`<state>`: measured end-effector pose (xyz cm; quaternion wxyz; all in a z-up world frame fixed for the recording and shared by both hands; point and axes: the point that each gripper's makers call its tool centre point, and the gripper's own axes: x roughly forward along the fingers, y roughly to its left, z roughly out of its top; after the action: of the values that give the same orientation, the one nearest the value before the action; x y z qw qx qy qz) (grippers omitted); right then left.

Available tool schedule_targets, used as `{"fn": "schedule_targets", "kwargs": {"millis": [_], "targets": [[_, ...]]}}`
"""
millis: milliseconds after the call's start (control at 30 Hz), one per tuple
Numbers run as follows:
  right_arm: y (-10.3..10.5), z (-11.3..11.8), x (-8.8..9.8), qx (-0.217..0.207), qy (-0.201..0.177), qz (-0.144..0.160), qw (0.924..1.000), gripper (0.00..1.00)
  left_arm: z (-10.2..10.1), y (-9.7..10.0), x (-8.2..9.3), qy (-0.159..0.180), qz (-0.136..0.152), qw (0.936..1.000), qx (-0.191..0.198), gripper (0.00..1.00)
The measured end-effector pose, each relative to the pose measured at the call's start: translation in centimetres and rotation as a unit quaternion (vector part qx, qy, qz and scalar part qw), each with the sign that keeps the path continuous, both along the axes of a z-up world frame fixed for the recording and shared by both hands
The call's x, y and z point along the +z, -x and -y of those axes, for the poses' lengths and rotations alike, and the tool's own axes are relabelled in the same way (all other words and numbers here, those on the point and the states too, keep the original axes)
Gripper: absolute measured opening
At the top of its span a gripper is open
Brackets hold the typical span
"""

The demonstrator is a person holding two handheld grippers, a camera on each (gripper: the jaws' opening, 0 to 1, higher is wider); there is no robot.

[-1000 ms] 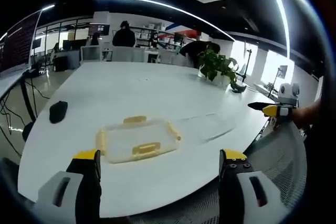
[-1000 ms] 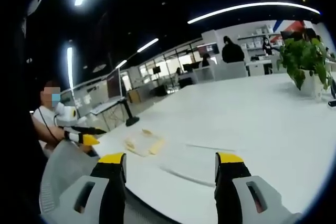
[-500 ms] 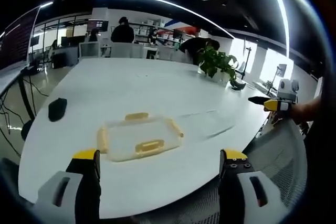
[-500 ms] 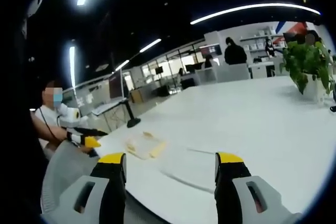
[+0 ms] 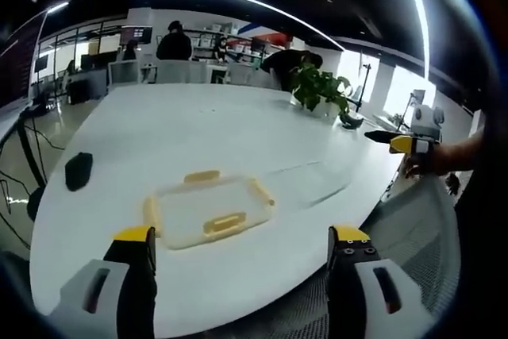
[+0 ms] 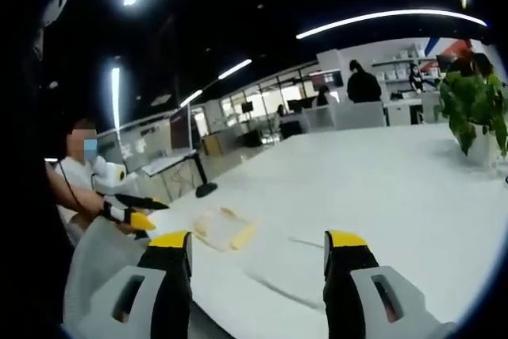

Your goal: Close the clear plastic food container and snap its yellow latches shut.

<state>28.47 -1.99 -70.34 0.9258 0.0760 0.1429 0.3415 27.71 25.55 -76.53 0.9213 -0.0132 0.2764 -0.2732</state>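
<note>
The clear plastic food container [image 5: 208, 208] lies flat on the white table [image 5: 198, 125], with yellow latches on its sides. My left gripper [image 5: 242, 248] hovers open in front of it, short of the table's near edge, with nothing between the jaws. Far off to the right, a hand holds the right gripper [image 5: 401, 142] in the air beyond the table edge. In the right gripper view the container [image 6: 222, 229] is small and far to the left. My right gripper [image 6: 258, 248] is open and empty, and the left gripper [image 6: 131, 212] shows at the far left.
A black mouse-like object [image 5: 78, 171] lies left of the container. A potted plant [image 5: 317, 89] stands at the table's far right. Faint clear streaks [image 5: 313, 180] mark the table right of the container. A mesh chair back [image 5: 417, 236] is near right; people and desks are behind.
Both views have shifted slightly with the hands. The container has not moved on the table. Both grippers stay open and away from it.
</note>
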Motion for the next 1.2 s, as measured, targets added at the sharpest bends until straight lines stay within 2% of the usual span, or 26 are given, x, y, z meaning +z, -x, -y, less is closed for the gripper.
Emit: {"fn": "schedule_targets", "kwargs": {"millis": [300, 733, 933, 1200], "targets": [[-0.6, -1.5, 0.4, 0.021, 0.007, -0.001, 0.9998, 0.67, -0.5, -0.6, 0.0, -0.004, 0.001, 0.9999, -0.014, 0.89], [-1.6, -3.1, 1.0, 0.026, 0.01, 0.003, 0.9996, 0.67, -1.0, -1.0, -0.1, -0.004, -0.005, 0.9994, -0.033, 0.88], [-1.9, -4.1, 0.7, 0.035, 0.013, 0.0, 0.9993, 0.67, -1.6, -1.2, -0.4, 0.0, -0.019, 0.9989, -0.042, 0.84], [-2.4, -5.4, 0.6, 0.044, 0.016, -0.002, 0.9989, 0.66, -2.3, -1.8, -0.5, -0.007, -0.019, 0.9983, -0.054, 0.83]]}}
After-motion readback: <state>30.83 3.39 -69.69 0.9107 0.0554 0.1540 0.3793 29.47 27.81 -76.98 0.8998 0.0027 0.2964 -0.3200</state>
